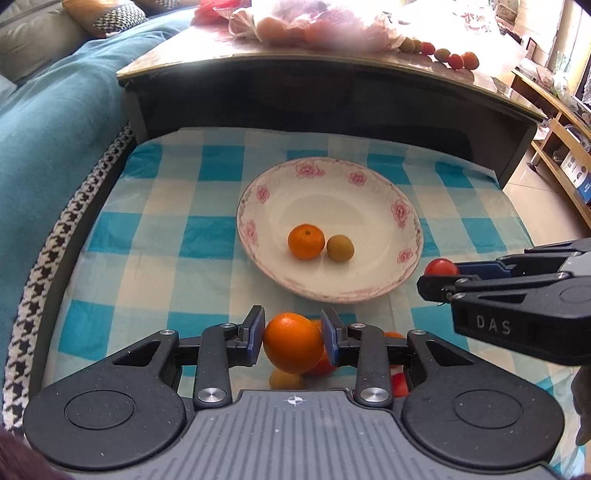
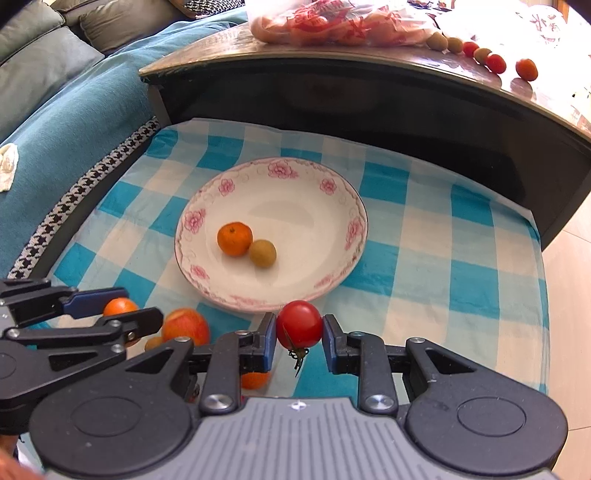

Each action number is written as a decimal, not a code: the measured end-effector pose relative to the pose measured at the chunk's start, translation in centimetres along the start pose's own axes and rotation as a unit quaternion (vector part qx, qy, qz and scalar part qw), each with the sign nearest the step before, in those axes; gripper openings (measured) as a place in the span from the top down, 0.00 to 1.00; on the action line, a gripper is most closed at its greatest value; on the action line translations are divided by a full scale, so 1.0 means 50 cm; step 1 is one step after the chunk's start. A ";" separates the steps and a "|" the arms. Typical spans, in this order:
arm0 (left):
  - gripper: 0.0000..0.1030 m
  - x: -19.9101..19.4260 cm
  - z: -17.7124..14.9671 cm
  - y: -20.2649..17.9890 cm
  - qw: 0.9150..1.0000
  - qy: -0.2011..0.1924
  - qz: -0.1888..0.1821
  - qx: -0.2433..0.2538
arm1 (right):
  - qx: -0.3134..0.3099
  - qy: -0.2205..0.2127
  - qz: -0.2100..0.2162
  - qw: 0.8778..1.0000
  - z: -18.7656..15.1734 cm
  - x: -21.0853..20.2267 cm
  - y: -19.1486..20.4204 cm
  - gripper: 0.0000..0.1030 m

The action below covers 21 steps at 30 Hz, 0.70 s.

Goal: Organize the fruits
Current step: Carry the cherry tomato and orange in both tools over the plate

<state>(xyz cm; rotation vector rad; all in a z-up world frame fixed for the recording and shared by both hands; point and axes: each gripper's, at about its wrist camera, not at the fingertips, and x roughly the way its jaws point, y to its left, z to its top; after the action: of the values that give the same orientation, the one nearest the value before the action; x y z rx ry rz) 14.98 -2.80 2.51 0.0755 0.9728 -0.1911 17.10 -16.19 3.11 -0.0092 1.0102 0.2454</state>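
Gripping an orange (image 1: 293,347) across its widest part, the left gripper (image 1: 293,341) has both blue pads pressed to the fruit's flanks, and the orange hangs clear above the checked cloth (image 1: 147,236). The right gripper (image 2: 300,328) is clenched the same way on a cherry tomato (image 2: 299,324), its dried green stalk dangling below the pads. Seen from the left wrist, that tomato sits just off the near right rim of the plate (image 1: 255,206).

Judged by the look of them, the two will handle differently. The orange has firm, pebbled peel that gives the pads good purchase; it is round, so a hold across the middle, as here, should stop it squirting out. The tomato is light, smooth and thin-skinned, so it is likely to slip or split under a hard squeeze; the sides, away from the stalk, seem the safest place for the pads.

Beneath the left gripper more fruit lies on the cloth near the front edge: a reddish-orange apple-like fruit (image 2: 185,325), another small orange piece (image 2: 255,380) and a small tan one. In the flowered plate, at the middle of the cloth, a mandarin (image 2: 235,239) and a longan-like brown fruit (image 2: 262,253) rest touching each other. Farther off, on the dark table (image 2: 369,70), a bag of fruit (image 2: 332,26) and a row of loose small fruits (image 2: 480,55) wait.
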 end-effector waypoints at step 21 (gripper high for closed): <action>0.61 0.078 0.065 -0.019 1.000 0.004 0.002 0.014 | -0.004 0.009 -0.006 1.000 0.056 0.071 -0.014 0.73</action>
<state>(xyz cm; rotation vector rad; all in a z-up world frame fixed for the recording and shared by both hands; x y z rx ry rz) 19.59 -4.71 1.14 0.1035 0.9776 -0.1999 21.39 -15.84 1.59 -0.0245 1.0278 0.2374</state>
